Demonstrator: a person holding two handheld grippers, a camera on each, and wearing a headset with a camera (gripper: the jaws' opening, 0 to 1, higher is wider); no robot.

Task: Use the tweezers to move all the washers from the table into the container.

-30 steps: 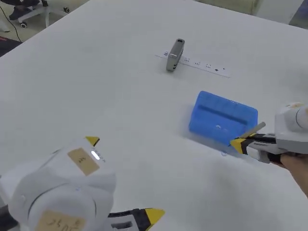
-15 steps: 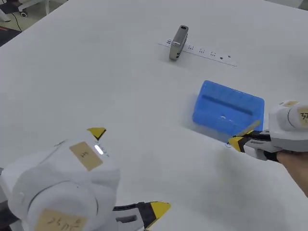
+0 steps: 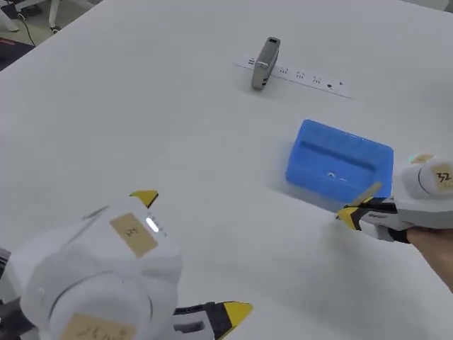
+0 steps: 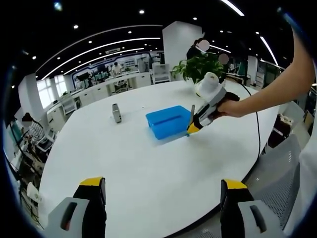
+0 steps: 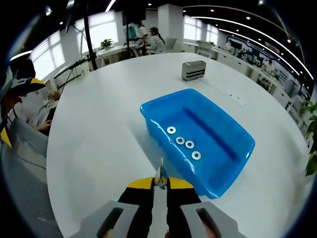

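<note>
Gripping a pair of tweezers (image 5: pixel 160 171) between its yellow-tipped jaws, the right gripper (image 5: pixel 159 183) is pinched down narrow on the tool. The tweezer tips reach out over the white table (image 5: pixel 99 124), just short of the near wall of the blue container (image 5: pixel 223 168). Four washers (image 5: pixel 180 140) lie close together in a slanting row on the container's floor; whether the tweezers carry another cannot be told.

Tan stickers (image 3: pixel 129 234) on the white body of the left gripper (image 3: pixel 191 253) bear handwriting too blurred to read, and a similar label on the right gripper is no clearer. The left gripper hangs low and close to the camera in the head view. Its jaws are spread wide, with nothing between them and nothing touched.

Beyond the container and well apart from it, a small grey box (image 3: pixel 264 62) stands on edge at one end of a pale strip (image 3: pixel 304 75). The strip is printed with small dark marks that cannot be read. In the left gripper view a hand (image 4: pixel 229 106) holds the right gripper, with a potted plant (image 4: pixel 198 67) behind it.
</note>
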